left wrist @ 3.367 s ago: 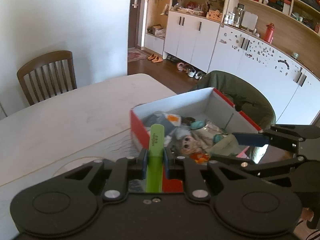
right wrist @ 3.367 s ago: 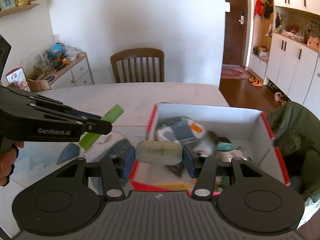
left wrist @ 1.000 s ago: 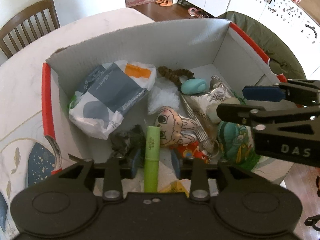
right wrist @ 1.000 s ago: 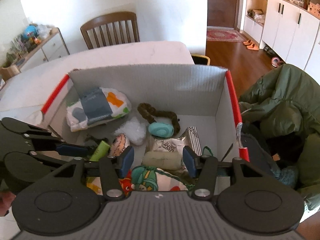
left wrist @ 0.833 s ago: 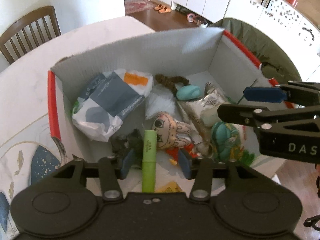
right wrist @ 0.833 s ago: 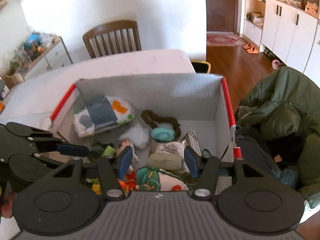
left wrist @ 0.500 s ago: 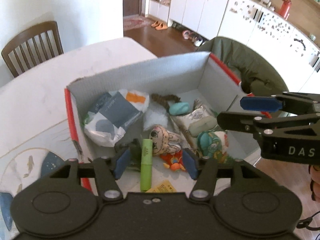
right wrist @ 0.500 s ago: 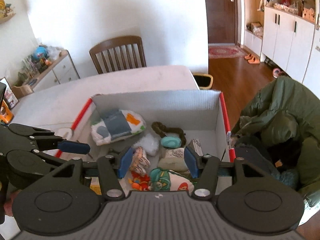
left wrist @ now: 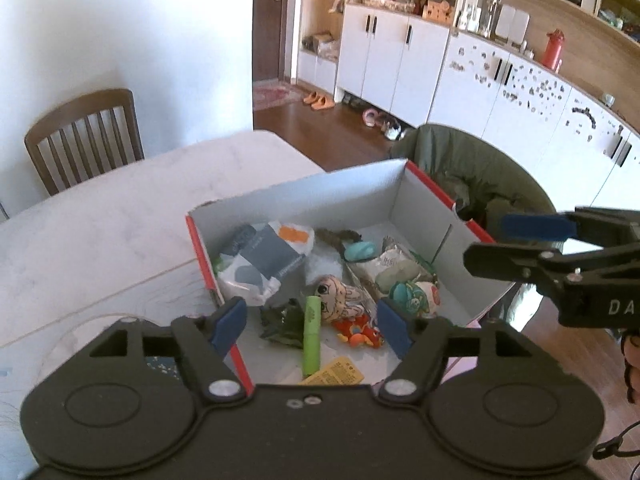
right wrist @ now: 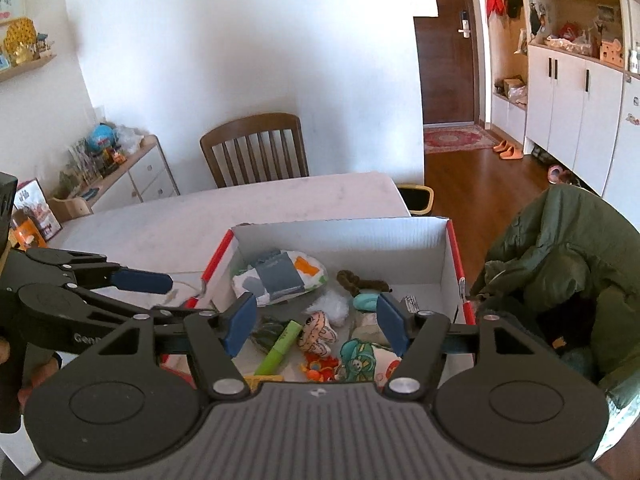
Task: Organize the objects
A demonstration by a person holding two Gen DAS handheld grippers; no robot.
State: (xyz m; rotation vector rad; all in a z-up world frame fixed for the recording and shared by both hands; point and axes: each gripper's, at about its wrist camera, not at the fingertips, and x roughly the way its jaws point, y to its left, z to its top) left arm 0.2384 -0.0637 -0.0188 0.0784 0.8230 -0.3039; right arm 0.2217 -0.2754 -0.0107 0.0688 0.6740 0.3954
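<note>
Hovering wide-jawed and empty over the red-edged white cardboard box [left wrist: 424, 216], left gripper [left wrist: 312, 326] and right gripper [right wrist: 316, 322] look finished dropping off, the green cylindrical tube [left wrist: 311, 336] at lower centre, so next comes fetching another stray item.

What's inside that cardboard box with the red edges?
The box holds a green tube, a small doll, a tissue pack, a teal case, a brown hair tie and snack packets. Whatever lies beneath them is hidden.
</note>
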